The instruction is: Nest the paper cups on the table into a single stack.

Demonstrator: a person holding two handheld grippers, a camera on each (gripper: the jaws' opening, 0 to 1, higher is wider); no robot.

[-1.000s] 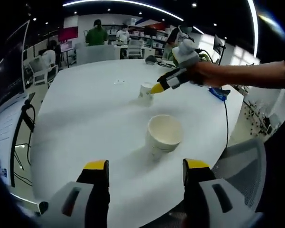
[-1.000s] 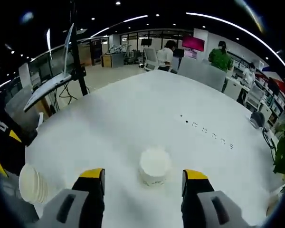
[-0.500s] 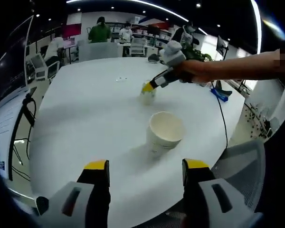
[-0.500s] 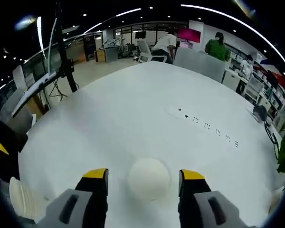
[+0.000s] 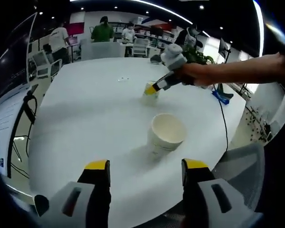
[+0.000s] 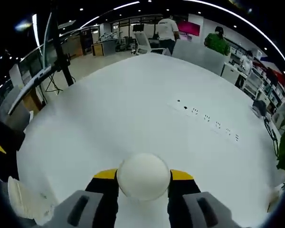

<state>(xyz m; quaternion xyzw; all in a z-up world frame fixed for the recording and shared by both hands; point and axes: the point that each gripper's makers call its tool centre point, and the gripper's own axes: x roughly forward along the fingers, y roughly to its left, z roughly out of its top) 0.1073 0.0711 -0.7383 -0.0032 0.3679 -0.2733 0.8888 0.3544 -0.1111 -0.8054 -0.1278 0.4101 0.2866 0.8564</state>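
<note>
Right claw (image 6: pixel 143 176) now clamped on far cup (image 6: pixel 143 175), jaws hugging its sides; half second ago they stood apart either side of it; grasp made, cup ready to lift. Near cup (image 5: pixel 165 134) upright on white surface (image 5: pixel 85 118), just ahead of left claw (image 5: pixel 145 166), jaws spread, empty. Likely next: carry far cup to near cup, nest.

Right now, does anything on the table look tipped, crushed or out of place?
Nothing stands out. The near paper cup stands upright on the white table, and the far paper cup sits undamaged between the right hand-held gripper jaws.
</note>
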